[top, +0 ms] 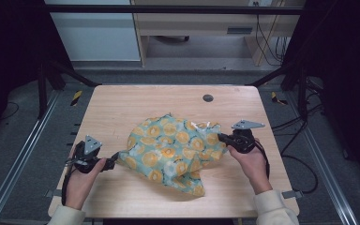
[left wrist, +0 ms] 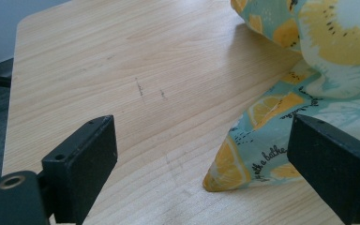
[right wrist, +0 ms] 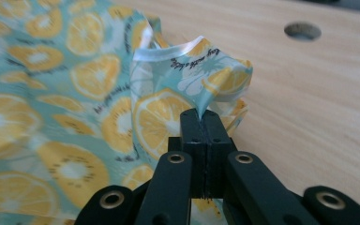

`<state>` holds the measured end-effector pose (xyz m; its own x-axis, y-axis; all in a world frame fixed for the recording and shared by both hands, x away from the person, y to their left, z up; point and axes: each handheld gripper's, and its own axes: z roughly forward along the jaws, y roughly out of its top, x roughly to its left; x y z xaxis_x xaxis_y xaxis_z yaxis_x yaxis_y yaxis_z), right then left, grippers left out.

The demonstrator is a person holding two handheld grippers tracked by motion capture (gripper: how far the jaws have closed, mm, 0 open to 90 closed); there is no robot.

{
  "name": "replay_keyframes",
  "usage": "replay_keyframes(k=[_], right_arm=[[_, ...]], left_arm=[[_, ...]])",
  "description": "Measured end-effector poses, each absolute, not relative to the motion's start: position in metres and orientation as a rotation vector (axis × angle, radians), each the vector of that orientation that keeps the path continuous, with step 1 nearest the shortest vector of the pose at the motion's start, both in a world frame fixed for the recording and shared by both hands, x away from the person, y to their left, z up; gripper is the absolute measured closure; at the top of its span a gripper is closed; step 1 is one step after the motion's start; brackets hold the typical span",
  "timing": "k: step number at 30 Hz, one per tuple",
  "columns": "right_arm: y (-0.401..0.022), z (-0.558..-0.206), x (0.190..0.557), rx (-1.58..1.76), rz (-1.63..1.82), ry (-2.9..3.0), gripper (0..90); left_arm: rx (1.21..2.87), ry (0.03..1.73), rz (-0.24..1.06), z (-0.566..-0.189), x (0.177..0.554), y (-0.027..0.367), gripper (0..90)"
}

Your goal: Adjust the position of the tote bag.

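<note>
Teal cloth (top: 171, 150) printed with lemon slices lies crumpled mid-worktop (top: 122, 108) in the high view, the left hand-held gripper (top: 115, 157) at its left edge, the right hand-held gripper (top: 221, 138) at its right; its underside is hidden

Left gripper view: jaws released wide, a cloth corner (left wrist: 229, 171) between them but unpinched, so it could slide away

Right gripper view: jaws clenched on a thin hem fold (right wrist: 201, 101); such a shallow bite may slip; the cloth's left part is blurred
</note>
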<state>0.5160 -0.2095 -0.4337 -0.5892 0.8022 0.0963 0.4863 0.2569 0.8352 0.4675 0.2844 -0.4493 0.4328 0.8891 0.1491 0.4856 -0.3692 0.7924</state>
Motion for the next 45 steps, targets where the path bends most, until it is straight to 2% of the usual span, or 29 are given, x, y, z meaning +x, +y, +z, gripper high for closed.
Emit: replay_keyframes(k=[7, 37, 45], right_arm=[[-0.203, -0.423, 0.500, 1.084, 1.301, 2.183, 90.0], [-0.175, -0.436, 0.489, 0.974, 1.291, 2.291, 90.0], [-0.163, -0.433, 0.477, 0.914, 1.315, 2.312, 90.0]], left_arm=[[1.977, 1.145, 0.759, -0.439, 0.466, 0.284, 9.1], [2.018, 1.158, 0.747, -0.450, 0.468, 0.285, 9.1], [1.965, 1.147, 0.754, -0.432, 0.470, 0.288, 9.4]])
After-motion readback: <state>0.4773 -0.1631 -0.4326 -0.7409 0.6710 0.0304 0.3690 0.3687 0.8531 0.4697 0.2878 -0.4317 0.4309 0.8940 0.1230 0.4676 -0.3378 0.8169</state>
